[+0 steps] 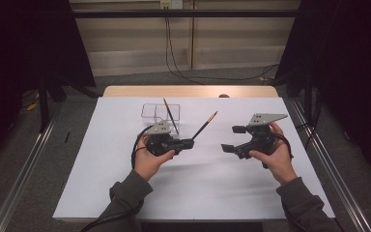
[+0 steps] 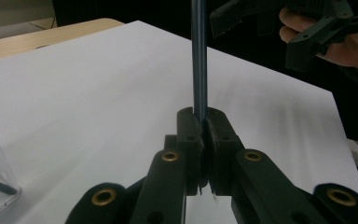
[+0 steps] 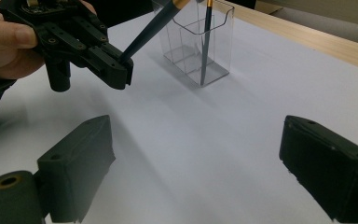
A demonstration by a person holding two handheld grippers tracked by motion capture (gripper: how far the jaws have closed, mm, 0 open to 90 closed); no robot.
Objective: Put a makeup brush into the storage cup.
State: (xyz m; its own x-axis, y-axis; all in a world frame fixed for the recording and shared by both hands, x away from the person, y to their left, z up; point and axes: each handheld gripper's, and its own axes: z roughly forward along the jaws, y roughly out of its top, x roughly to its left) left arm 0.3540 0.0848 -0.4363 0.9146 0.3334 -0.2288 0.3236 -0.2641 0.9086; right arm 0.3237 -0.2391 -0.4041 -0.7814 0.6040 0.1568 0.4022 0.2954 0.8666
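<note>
— What has my left gripper (image 1: 191, 143) got?
— It's clamped on the dark, gold-tipped pencil (image 1: 205, 125), raised beside the clear plastic compartment holder (image 1: 160, 113).
— And my right gripper (image 1: 231, 138)?
— Jaws spread wide, holding nothing, over bare white table sheet (image 1: 193, 193), well inside its edges.

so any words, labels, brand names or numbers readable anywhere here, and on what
No readable text anywhere.
Held pencil: dark barrel with a copper-coloured end, no print legible.
Clear plastic holder and the pencil standing in it: no label.
Grey plates on the left tongs and right tongs: holes, no markings.
Wall socket at the far wall: too small to read.
</note>
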